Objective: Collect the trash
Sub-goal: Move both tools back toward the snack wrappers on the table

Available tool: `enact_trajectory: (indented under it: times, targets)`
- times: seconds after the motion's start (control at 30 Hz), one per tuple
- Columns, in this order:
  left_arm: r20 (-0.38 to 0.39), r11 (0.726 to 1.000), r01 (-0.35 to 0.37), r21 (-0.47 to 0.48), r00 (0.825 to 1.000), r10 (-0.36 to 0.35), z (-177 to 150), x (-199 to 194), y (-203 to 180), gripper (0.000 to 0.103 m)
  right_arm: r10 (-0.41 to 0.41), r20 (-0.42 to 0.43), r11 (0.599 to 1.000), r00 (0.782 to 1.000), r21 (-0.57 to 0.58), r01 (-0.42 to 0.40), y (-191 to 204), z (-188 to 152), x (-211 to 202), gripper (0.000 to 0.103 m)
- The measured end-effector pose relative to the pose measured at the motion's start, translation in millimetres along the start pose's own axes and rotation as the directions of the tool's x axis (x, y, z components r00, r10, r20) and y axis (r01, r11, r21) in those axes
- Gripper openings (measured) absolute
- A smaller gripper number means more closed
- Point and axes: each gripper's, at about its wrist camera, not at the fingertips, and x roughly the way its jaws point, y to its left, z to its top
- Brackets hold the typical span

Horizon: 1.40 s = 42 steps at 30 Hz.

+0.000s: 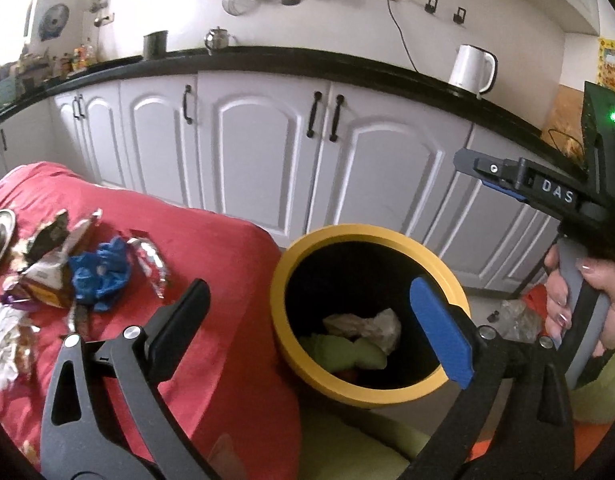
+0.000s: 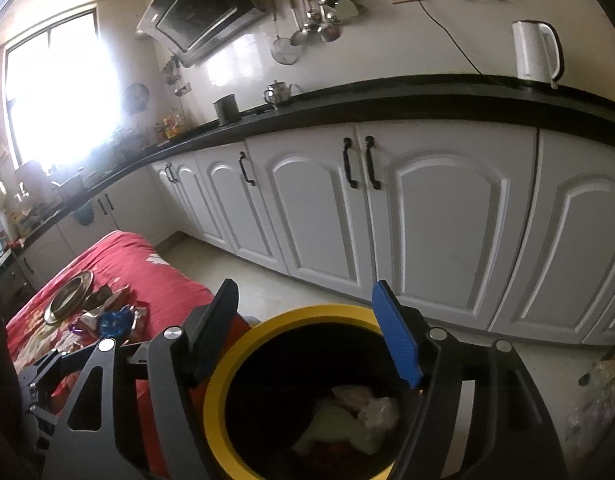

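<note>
A yellow-rimmed black bin (image 1: pixel 447 280) stands on the floor beside a table with a red cloth (image 1: pixel 211 256). Crumpled paper and green scraps (image 1: pixel 359 340) lie inside it. My left gripper (image 1: pixel 311 320) is open and empty, straddling the bin's left rim. A pile of trash lies on the cloth at left: a blue crumpled wrapper (image 1: pixel 101 274), foil wrappers (image 1: pixel 151 264), a brown packet (image 1: pixel 47 276). My right gripper (image 2: pixel 307 332) is open and empty above the bin (image 2: pixel 215 396); its body (image 1: pixel 547 192) shows in the left wrist view. The trash pile (image 2: pixel 111 320) shows at its left.
A metal plate (image 2: pixel 69 298) lies on the cloth beyond the trash. White cabinets (image 1: pixel 259 144) under a black counter (image 1: pixel 307 60) stand behind, with a white kettle (image 1: pixel 471 68). A clear plastic bag (image 2: pixel 595 396) lies on the floor to the right.
</note>
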Motion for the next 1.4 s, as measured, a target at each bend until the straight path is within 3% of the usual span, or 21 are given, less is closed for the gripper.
enact_trajectory:
  times: [0.63,0.93,1.4]
  targets:
    - [0.114,0.986,-0.145,-0.088,0.981,0.154,4,-49,52,0.092,0.088,-0.009,0.989,0.996,-0.118,-0.089,59,1,-16,0.075]
    - [0.157,0.962,-0.221,-0.163,0.956,0.246,5,-73,86,0.092,0.133,-0.045,0.971,0.99,-0.192,-0.14,95,-5,-13,0.075]
    - [0.166,0.92,-0.275,-0.28,0.93,0.329,-3,-98,140,0.092,0.187,-0.127,0.936,0.974,-0.278,-0.216,145,-21,0,0.075]
